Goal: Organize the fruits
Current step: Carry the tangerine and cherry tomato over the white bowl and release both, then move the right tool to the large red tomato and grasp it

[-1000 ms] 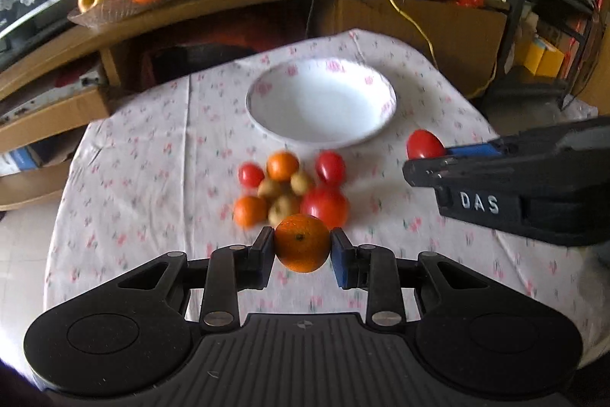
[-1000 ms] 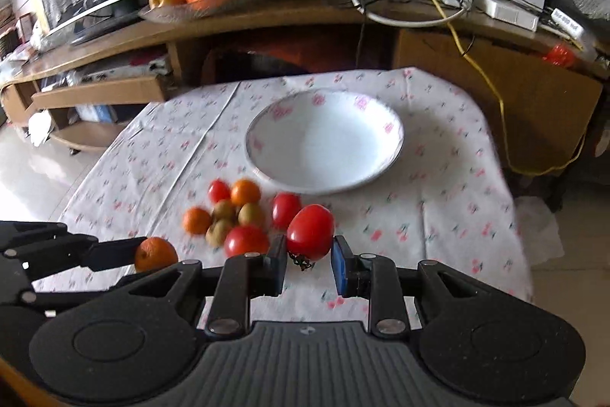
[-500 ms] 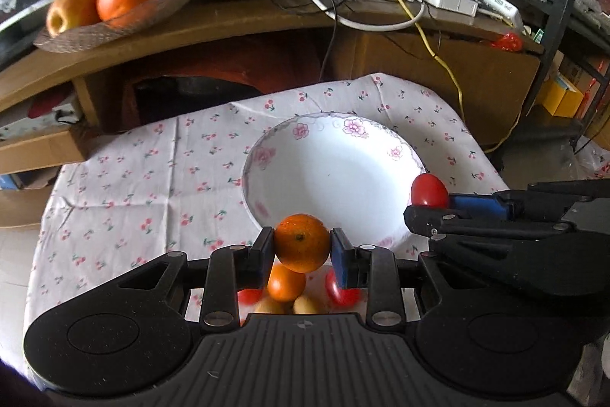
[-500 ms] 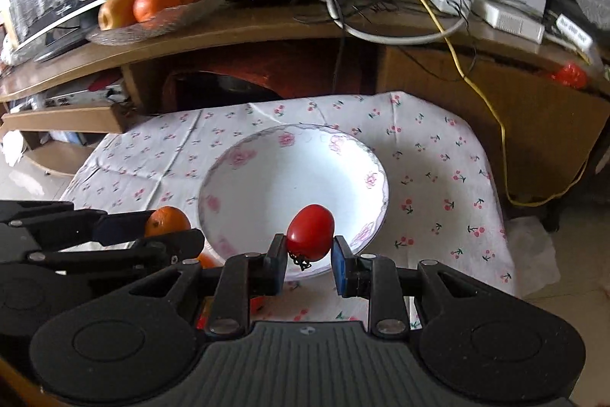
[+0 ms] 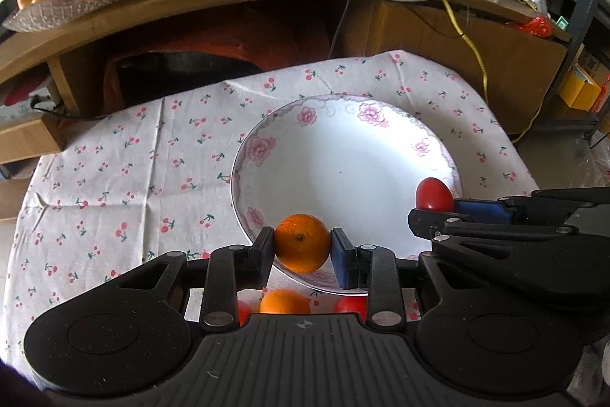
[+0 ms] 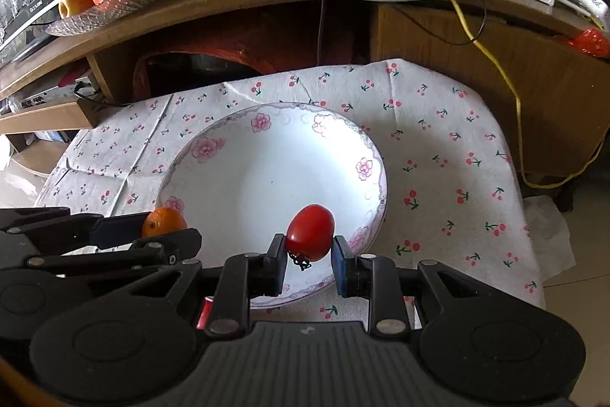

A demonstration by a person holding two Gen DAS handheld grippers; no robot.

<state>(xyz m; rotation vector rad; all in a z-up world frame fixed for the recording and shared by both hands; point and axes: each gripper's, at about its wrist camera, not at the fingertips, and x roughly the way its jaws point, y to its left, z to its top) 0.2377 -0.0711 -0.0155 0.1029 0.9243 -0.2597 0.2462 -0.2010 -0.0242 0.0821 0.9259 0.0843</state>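
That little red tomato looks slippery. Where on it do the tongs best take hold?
Across its widest middle, one finger on each side, as the right tongs do now. The tomato is egg-shaped, tilted, with its dark stem hanging low; squeezing the broad belly from the sides likely keeps it from squirting out and spares the stem.

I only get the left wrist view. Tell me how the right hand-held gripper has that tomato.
Observer: The right hand-held gripper is shut on the tomato, with a pad against each side.
Operator: Report which way its stem end faces.
Observer: The dark calyx hangs from the underside, pointing down.
Operator: Say where it is relative to the bowl.
Observer: It appears to be above the bowl, just inside the near rim.
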